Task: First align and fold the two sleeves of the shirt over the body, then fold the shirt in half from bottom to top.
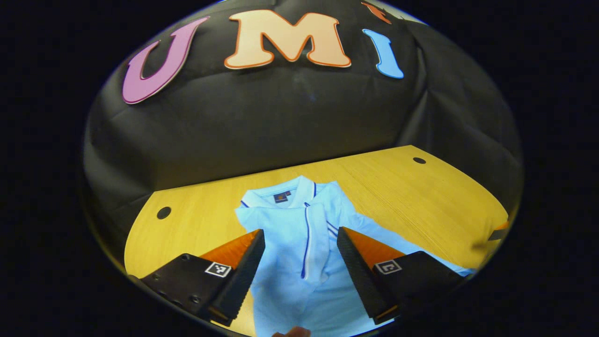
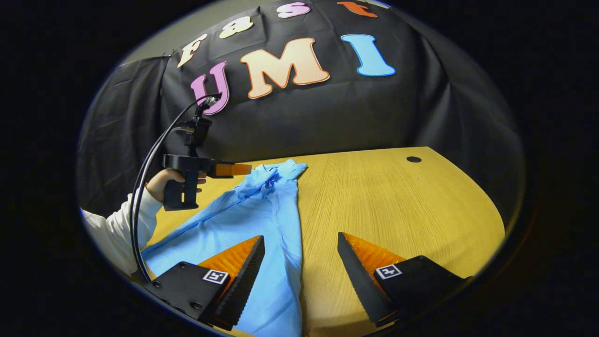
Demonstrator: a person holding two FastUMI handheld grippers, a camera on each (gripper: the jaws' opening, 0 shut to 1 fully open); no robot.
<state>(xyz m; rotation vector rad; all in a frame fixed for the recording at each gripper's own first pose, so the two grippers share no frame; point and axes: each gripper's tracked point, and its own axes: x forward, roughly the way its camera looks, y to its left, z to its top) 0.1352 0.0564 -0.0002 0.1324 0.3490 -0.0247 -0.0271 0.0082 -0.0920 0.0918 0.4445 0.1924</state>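
- The left claw (image 1: 299,262) is held wide open above the table (image 1: 421,196), with nothing gripped.
- The shirt (image 1: 299,243) is seen lying flat just ahead of and beneath it, collar farthest away.
- The right claw (image 2: 299,267) is spread wide and empty, with the shirt's edge under its left finger.

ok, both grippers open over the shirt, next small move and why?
Probably lower the left gripper onto the left sleeve edge of the light blue polo shirt and close. Its jaws stand open above the placket, holding nothing, and the shirt lies rumpled on the yellow wooden table, while the right gripper hovers open.
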